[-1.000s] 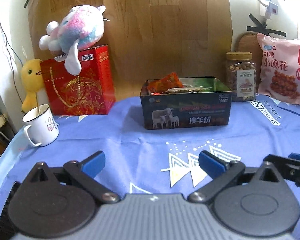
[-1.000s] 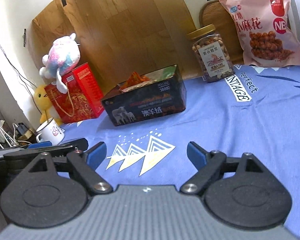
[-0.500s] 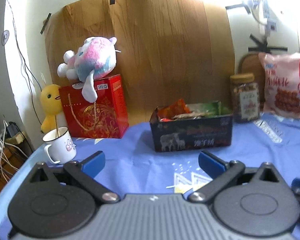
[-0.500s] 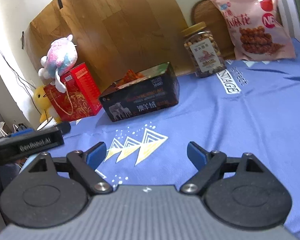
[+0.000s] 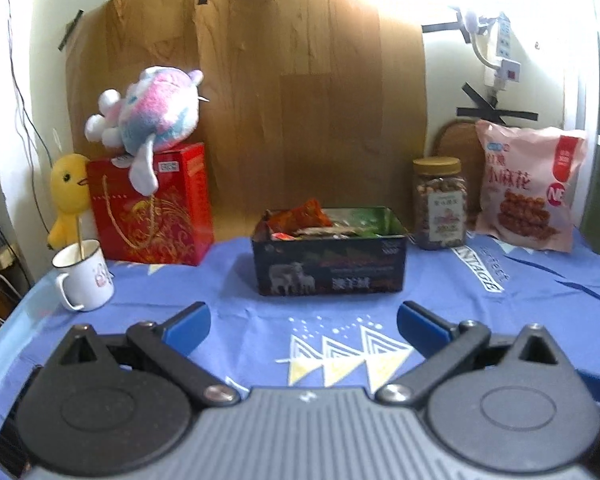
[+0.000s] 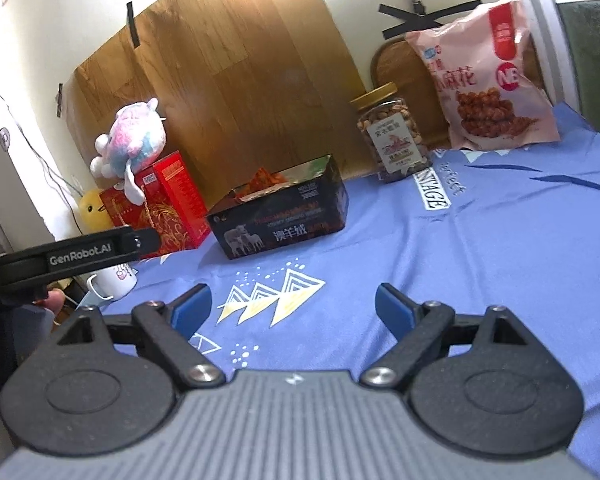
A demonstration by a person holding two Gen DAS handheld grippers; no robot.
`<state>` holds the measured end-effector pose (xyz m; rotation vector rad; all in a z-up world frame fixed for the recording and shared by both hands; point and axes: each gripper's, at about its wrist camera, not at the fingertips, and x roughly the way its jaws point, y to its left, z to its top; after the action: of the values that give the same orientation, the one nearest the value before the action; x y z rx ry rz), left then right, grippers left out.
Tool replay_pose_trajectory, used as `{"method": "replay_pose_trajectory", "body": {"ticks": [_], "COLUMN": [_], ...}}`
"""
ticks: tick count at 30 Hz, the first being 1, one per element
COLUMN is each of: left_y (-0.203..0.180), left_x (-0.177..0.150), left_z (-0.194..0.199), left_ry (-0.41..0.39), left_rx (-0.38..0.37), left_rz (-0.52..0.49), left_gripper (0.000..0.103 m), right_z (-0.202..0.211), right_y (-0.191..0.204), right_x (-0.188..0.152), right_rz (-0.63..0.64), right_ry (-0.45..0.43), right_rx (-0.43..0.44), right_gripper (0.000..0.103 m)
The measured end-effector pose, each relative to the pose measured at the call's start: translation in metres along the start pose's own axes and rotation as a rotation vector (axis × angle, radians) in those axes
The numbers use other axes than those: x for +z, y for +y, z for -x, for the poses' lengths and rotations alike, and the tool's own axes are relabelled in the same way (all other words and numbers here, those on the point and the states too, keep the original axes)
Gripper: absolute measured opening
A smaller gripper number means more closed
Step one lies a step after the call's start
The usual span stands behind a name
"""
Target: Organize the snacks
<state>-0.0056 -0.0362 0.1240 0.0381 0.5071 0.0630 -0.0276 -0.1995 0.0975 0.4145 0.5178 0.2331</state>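
Observation:
A dark tin box (image 5: 328,270) (image 6: 284,220) with sheep printed on it sits mid-table, filled with snack packets (image 5: 300,220). Right of it stand a jar of nuts (image 5: 440,204) (image 6: 394,136) and a pink snack bag (image 5: 528,192) (image 6: 488,80) leaning on the wall. My left gripper (image 5: 302,326) is open and empty, well short of the box. My right gripper (image 6: 288,308) is also open and empty above the blue cloth. The left gripper's body (image 6: 72,258) shows at the left of the right wrist view.
A red gift bag (image 5: 152,204) with a plush toy (image 5: 152,112) on top stands at the left, a yellow duck toy (image 5: 66,196) beside it. A white mug (image 5: 84,276) holding a stick sits near the table's left edge. A blue cloth (image 5: 500,300) covers the table.
Both grippers have pulled back from the box and risen; the box looks smaller and more wall shows. The jaws stayed open throughout.

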Motion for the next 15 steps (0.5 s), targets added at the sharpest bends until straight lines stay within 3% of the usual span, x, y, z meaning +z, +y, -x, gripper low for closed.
{"method": "replay_pose_trajectory", "body": {"ticks": [6, 15], "left_y": [-0.017, -0.002], "left_x": [-0.005, -0.011], "left_z": [0.008, 0.03], "left_ry": [-0.001, -0.005], "left_rx": [-0.016, -0.014], "left_rz": [-0.039, -0.054], "left_gripper": [0.103, 0.103], "right_z": [0.012, 0.021], "right_y": [-0.006, 0.006], "right_x": [-0.008, -0.014], "right_rz": [-0.015, -0.004], "right_ry": [0.0, -0.024], "right_rx": [-0.017, 0.031], "right_gripper": [0.091, 0.091]}}
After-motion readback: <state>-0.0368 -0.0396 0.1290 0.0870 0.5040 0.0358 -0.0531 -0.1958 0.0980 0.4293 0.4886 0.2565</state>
